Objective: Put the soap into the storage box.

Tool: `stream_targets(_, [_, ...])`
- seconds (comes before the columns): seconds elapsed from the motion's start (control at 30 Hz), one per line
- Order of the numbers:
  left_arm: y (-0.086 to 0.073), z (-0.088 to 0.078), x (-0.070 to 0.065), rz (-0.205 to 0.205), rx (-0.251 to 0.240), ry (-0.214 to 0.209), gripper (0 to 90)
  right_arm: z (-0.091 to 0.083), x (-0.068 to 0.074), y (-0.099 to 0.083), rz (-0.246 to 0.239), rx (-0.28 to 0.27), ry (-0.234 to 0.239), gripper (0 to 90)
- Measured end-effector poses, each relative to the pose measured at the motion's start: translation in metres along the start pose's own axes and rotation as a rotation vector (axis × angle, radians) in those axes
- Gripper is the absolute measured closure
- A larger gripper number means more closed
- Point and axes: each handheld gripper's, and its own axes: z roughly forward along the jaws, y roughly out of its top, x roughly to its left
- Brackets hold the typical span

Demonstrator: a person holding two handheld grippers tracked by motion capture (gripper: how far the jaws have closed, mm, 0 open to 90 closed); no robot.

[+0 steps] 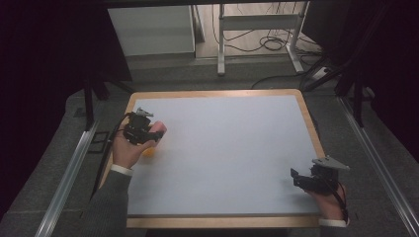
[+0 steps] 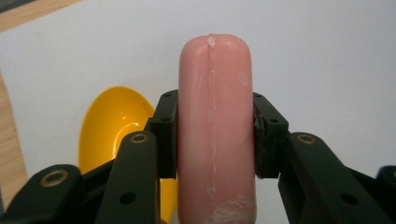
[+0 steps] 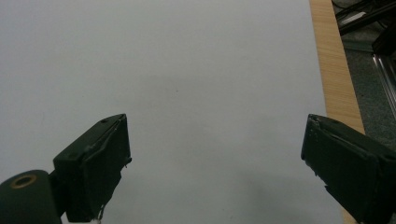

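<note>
- Pink and smooth, a sausage-shaped object (image 2: pixel 215 130) stands closest in the left gripper view, with a pale seam running down its length; both black jaws press against its sides, so the left gripper (image 2: pixel 215 140) is pinching it firmly
- Behind and to the left of it in that view lies a yellow spoon-like bowl (image 2: pixel 114 128), glossy, resting on the white surface; its lower part is hidden behind the jaw, so I cannot tell whether it touches the pink object
- From the high view, the left gripper (image 1: pixel 148 132) sits near the left edge of the white board (image 1: pixel 222 153), held in the person's left hand (image 1: pixel 126 150); the pink object (image 1: pixel 159 130) pokes out toward the middle of the board; a small patch of yellow (image 1: pixel 149 153) shows just under the hand
- Over at the near right corner, the right gripper (image 1: pixel 299 178) rests low by the board's edge, held in the right hand (image 1: pixel 330 201); its grey plate sits on top
- Seen in the right gripper view, its jaws are spread wide with nothing between them but bare white board (image 3: pixel 187 93); the wooden rim (image 3: pixel 334 70) runs along the right side; grey floor lies beyond it
</note>
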Motion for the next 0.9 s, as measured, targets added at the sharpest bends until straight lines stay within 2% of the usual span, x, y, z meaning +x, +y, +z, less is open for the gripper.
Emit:
stream_targets(0.2, [-0.001,0.0,0.012,-0.016,0.009,0.023,60.1,-0.001,-0.001,0.0,0.001,-0.002,-0.001,7.8])
stream_targets(0.6, [-0.005,-0.001,0.028,-0.048,0.024,0.039,60.2,0.0,0.001,0.0,-0.004,0.001,0.0,7.8])
stream_targets(0.9, [-0.009,0.01,0.04,-0.084,0.047,0.056,60.1,0.001,0.0,0.0,-0.003,0.001,-0.002,7.8])
